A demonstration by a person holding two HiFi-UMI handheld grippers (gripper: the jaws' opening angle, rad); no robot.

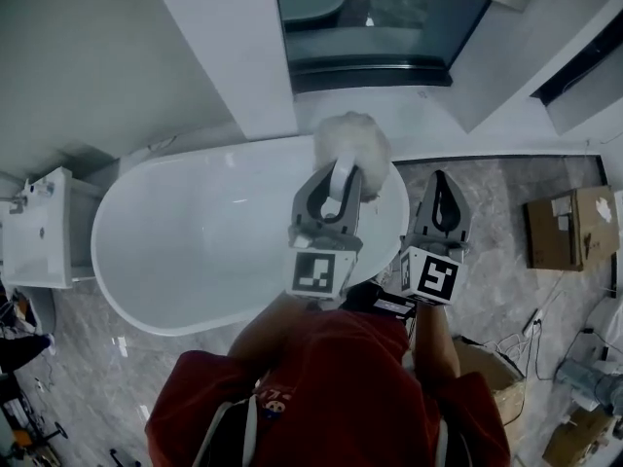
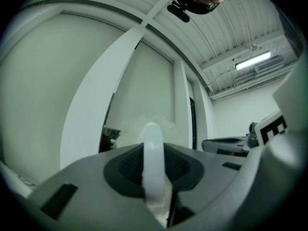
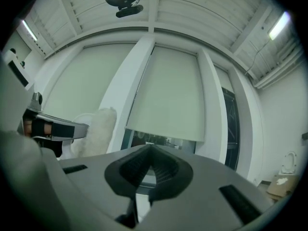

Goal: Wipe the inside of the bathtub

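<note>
The bathtub (image 1: 200, 227) fills the left and centre of the head view, a white oval whose long axis runs from the lower left of the frame up toward the centre right, with its rounded end close under the two grippers. The left gripper (image 1: 340, 175) is clenched on the thin white handle (image 2: 153, 160) of a fluffy white duster (image 1: 352, 144). In the left gripper view the handle stands upright between the ribbed pads, pinched from both sides. The duster's head shows just above the jaw tips in the head view, over the tub's far right rim and not down in the basin. Both gripper views look out at walls and ceiling with no tub surface in them, so the head is most likely held up in the air, clear of the enamel. The basin therefore lies to the left of and below the duster, and the wiping end must tip down and swing left into it, along the tub's length. The right gripper (image 1: 444, 185) is clamped shut on nothing, its jaws meeting in its own view. It hangs over the marble floor (image 1: 506, 188) just right of the tub's end, so the left one is nearer the work.
</note>
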